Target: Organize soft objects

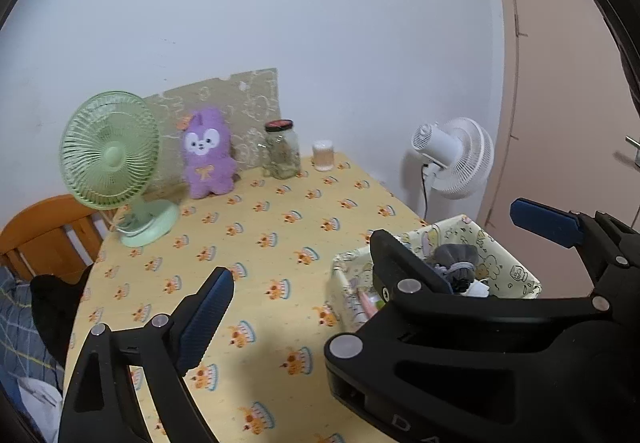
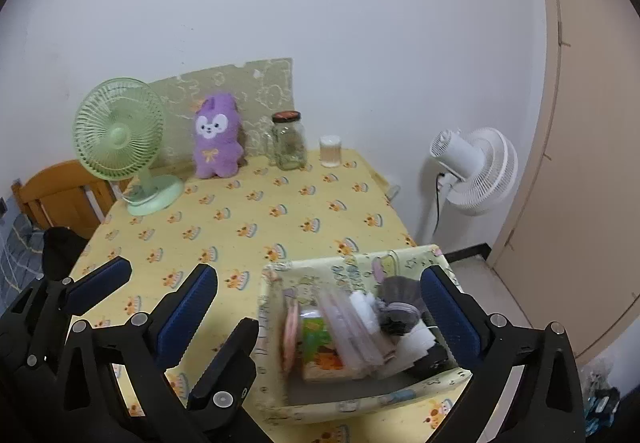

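Note:
A purple plush bunny [image 1: 208, 159] stands upright at the back of the yellow table [image 1: 280, 211], between a green fan and a glass jar; it also shows in the right wrist view [image 2: 217, 143]. A yellow patterned fabric box [image 2: 360, 339] sits at the table's front right corner, holding a grey soft bundle [image 2: 400, 307], pouches and white items; it also shows in the left wrist view [image 1: 496, 259]. My left gripper [image 1: 372, 251] is open and empty above the table's front. My right gripper [image 2: 320, 299] is open, its jaws either side of the box.
A green desk fan [image 1: 112, 159] stands at the back left. A glass jar [image 1: 282, 151] and a small white cup [image 1: 323, 155] stand at the back. A white floor fan [image 1: 460, 157] is right of the table. A wooden chair [image 1: 48, 235] is at left.

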Motion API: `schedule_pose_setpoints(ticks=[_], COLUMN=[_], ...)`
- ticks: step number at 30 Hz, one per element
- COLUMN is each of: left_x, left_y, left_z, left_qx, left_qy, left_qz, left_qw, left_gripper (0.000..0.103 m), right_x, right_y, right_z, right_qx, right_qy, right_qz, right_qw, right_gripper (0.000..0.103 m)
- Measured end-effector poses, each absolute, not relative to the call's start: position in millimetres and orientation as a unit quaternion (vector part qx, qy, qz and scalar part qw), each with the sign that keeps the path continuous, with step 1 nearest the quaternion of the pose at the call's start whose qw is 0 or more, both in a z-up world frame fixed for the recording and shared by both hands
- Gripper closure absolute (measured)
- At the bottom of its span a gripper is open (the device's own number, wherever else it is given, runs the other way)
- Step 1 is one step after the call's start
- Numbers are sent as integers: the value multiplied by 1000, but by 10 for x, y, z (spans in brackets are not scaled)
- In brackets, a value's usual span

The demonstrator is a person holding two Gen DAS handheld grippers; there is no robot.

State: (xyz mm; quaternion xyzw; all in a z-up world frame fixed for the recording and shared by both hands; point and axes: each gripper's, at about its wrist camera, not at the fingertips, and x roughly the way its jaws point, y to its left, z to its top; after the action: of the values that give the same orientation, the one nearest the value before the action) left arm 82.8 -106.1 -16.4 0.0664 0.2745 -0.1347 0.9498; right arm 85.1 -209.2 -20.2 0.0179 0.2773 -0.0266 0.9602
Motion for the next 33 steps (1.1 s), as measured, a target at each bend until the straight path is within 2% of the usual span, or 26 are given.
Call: schedule_pose_setpoints(ticks=[33], left_x=[-25], left_y=[2], left_z=[258], left_qx=[14], left_qy=[215], left_qz=[-29], left_qw=[976], left_gripper=[1], right_x=[63], right_y=[-1051], right_z=[282], right_qx=[2], right_qy=[207], right_qz=[34], right_qw=[978], right_gripper=[0])
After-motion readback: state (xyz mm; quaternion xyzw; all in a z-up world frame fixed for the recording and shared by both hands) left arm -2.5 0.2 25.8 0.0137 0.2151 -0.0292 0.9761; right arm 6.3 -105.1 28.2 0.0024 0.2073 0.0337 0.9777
